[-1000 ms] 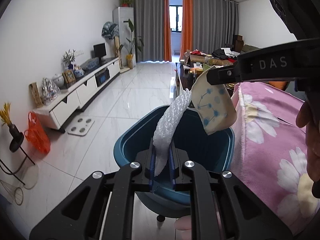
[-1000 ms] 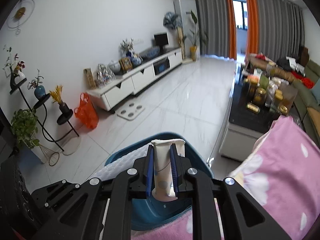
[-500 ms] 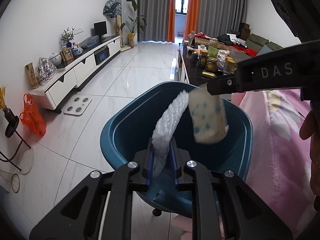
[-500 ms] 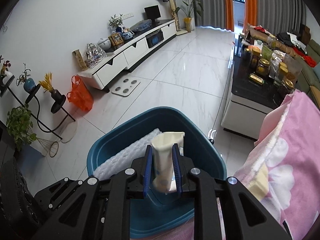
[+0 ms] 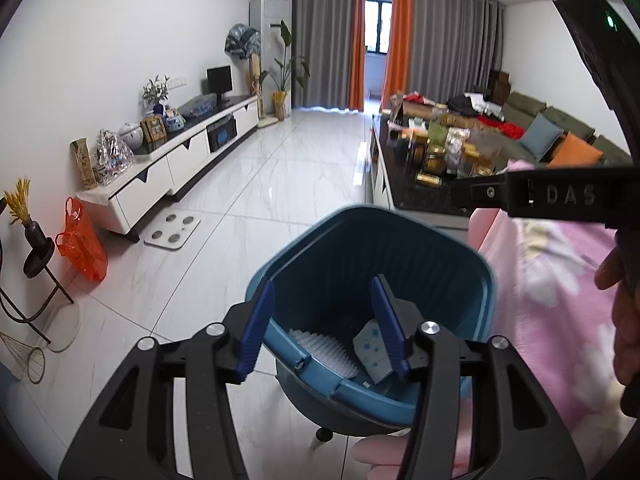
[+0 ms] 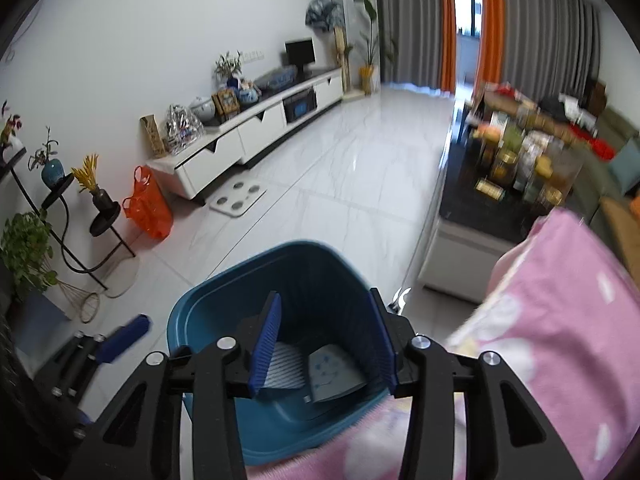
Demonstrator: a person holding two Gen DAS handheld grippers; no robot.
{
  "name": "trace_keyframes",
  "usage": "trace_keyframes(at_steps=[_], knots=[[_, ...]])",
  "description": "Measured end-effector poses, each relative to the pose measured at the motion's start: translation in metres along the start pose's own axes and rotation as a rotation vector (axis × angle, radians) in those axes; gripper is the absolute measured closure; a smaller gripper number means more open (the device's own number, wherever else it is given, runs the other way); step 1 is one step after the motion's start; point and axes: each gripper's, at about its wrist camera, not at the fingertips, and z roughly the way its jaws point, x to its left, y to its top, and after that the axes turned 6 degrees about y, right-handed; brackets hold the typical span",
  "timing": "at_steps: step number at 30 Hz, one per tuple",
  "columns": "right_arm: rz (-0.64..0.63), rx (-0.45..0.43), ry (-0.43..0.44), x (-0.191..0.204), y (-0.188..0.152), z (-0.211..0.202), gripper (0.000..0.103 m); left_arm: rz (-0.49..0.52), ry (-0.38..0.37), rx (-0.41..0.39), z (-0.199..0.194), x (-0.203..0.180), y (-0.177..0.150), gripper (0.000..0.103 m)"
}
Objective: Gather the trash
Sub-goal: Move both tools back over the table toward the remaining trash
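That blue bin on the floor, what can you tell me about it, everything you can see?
The blue bin looks like hard teal plastic, a rounded-square tub with a thick rolled rim and finely ribbed inner walls. It stands upright on the pale tiled floor, open-topped, close beside the pink flowered cloth. Small dark feet or wheels show underneath. On its bottom lie a white bubble-wrap piece and a pale dotted wrapper.

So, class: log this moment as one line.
left tool: opening, empty | right tool: opening, empty | bubble wrap, paper: in bin
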Motion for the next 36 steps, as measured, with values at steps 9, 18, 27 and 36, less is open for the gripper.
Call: trace_keyframes(at_steps=[9,18,27,36], knots=[[-0.083,-0.159,-0.098,0.000,-0.015,-0.068,0.030,-0.015,-0.050,-0.124,-0.090,-0.003,0.014,0.012],[-0.074,-0.318,-0.216,-0.018,-0.058,-0.148,0.009,-0.050,-0.155,-0.219,-0.178,-0.039,0.001,0.006],[-0.058,-0.447,-0.354,-0.035,-0.120,-0.226,0.007,-0.104,-0.311,-0.269,-0.242,-0.069,-0.021,0.006],[0.003,-0.523,-0.478,-0.050,-0.194,-0.290,0.007,0.009,-0.485,-0.321,-0.293,-0.107,-0.042,0.006]])
